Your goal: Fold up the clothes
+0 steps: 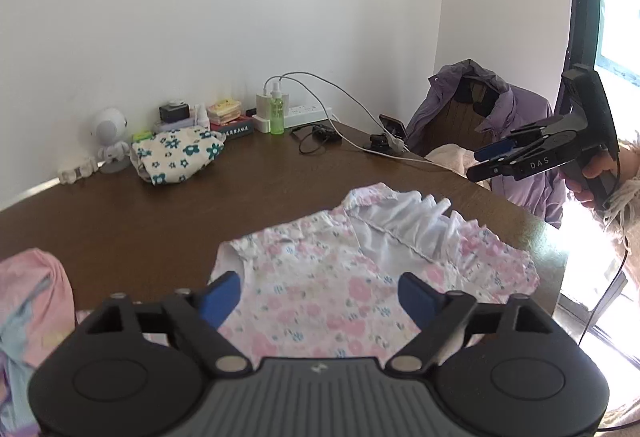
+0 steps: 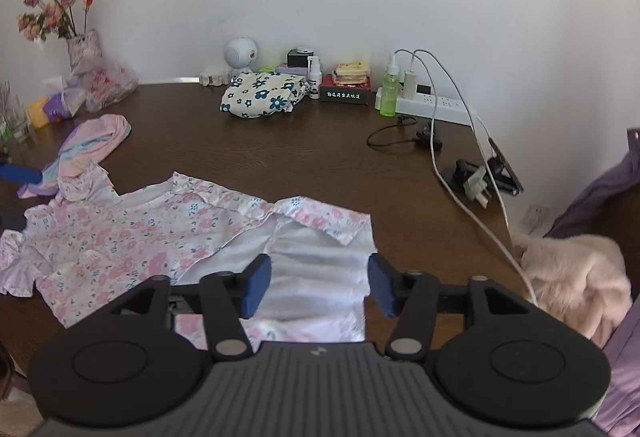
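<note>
Thin, limp pink-floral cotton garment [image 2: 132, 237] is lying on the brown table [image 2: 320, 157] just ahead of both claws, one panel turned white-side up. Left claw [image 1: 320, 297] and right claw [image 2: 320, 285] are hovering with fingers apart, empty; it's looking light and floppy, so pinching a hem edge or corner is probably best.

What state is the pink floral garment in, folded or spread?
Partly folded: the pink floral garment lies flat on the table, with one side turned over, baring white lining.

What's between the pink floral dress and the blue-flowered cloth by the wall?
Only bare brown table between the dress and the cloth, clearest in the right wrist view.
</note>
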`<state>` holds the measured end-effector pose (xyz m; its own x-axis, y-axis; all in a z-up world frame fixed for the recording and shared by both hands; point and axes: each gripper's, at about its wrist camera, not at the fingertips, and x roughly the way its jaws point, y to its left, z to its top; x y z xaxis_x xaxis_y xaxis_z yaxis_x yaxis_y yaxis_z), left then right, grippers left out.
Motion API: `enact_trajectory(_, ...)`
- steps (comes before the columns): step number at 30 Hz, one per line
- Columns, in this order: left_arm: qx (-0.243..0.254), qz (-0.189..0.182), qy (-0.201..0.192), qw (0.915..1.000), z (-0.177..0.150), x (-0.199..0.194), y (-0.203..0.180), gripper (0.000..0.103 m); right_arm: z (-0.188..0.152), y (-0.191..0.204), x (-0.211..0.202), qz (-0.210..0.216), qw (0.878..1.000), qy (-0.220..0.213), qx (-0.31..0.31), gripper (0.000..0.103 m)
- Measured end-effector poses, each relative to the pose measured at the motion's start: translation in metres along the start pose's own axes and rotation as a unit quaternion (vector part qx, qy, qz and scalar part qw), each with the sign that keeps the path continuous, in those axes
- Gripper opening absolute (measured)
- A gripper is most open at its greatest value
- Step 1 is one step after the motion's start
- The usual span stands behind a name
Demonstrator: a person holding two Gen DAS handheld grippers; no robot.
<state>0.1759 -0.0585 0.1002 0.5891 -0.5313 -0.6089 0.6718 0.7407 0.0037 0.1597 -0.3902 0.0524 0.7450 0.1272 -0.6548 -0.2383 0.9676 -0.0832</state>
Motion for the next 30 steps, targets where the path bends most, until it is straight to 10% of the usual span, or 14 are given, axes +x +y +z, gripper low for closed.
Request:
enact_trajectory(7,0.045,0.009,0.097,0.9942,0.05,0.107,0.038,0.088,0.059,-0.006,0.087,0.013,0.983,0.062,-0.171,0.081)
enact_trajectory(14,0.076,-0.06,0.161,0.9823,0.056,0.185,0.077,0.052,0.073,-0.017,0.167,0.159,0.957,0.169,-0.176,0.062)
enact_trajectory(22,0.096,-0.139,0.205,0.9642,0.049,0.219,0.102,0.051,0.079,-0.032,0.201,0.232,0.936,0.202,-0.17,0.058)
enact_trajectory(25,0.109,-0.15,0.215,0.9587,0.047,0.222,0.103,0.049,0.081,-0.031,0.202,0.244,0.933,0.198,-0.176,0.031)
enact_trajectory(26,0.109,-0.153,0.214,0.9585,0.047,0.221,0.103,0.031,0.081,-0.03,0.202,0.244,0.933,0.195,-0.179,0.007)
enact_trajectory(27,0.102,-0.163,0.217,0.957,0.048,0.22,0.103,0.009,0.082,-0.027,0.199,0.238,0.934,0.188,-0.188,0.003)
enact_trajectory(30,0.137,-0.142,0.194,0.9609,0.045,0.206,0.093,0.002,0.081,-0.017,0.183,0.215,0.939,0.159,-0.218,0.002)
